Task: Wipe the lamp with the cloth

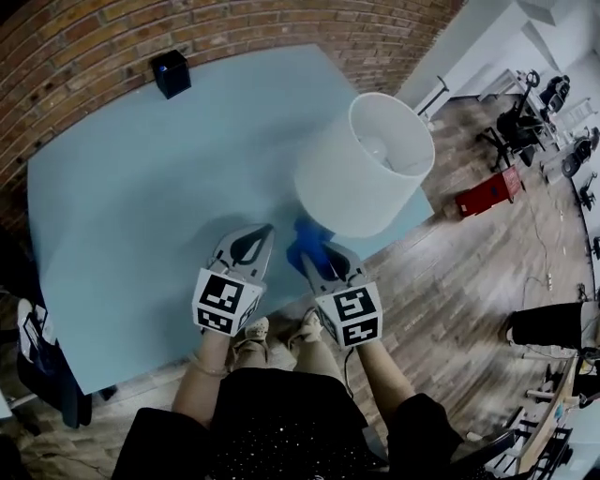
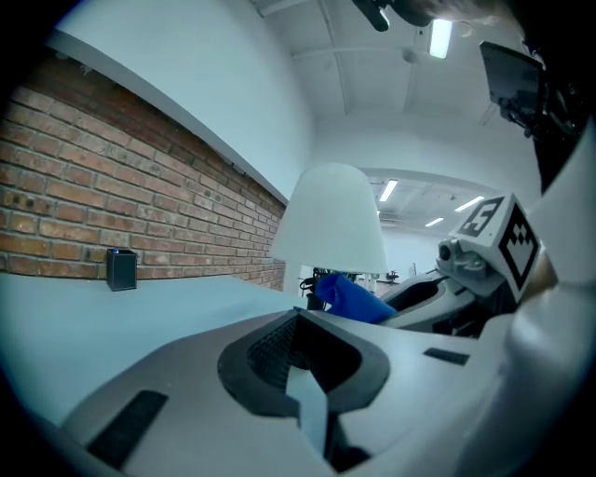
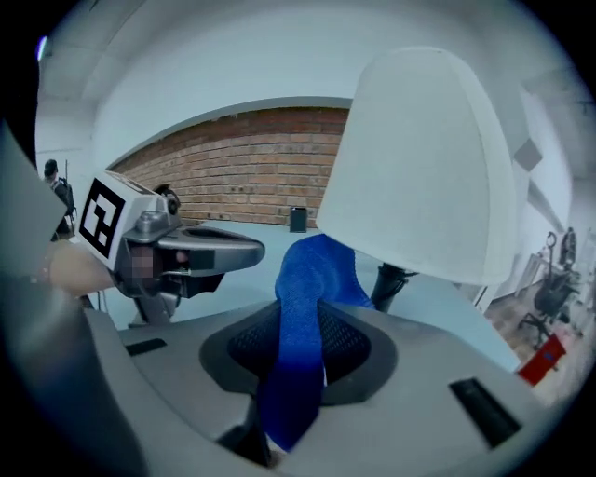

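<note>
Right fingers [image 3: 352, 347] pinch cloth [image 3: 303, 307], left fingers [image 2: 268, 350] together, over blue table [image 1: 141, 206] beside brick wall [image 1: 234, 28].

The cloth [image 1: 305, 239], in the right claw [image 1: 317, 261], lies just before the lamp [image 1: 367, 173].

The lamp [image 1: 375, 164] is showing white, the cloth [image 1: 302, 232] deep blue, the bench [image 1: 141, 206] pale blue. The grey left hand-held gripper [image 1: 268, 228] and right hand-held gripper [image 1: 317, 255] are wearing black-and-white square markers.

Pale blue bench [image 1: 141, 216] against a brick wall [image 1: 234, 28]; a small dark box [image 1: 172, 73] sits near its far edge.
</note>
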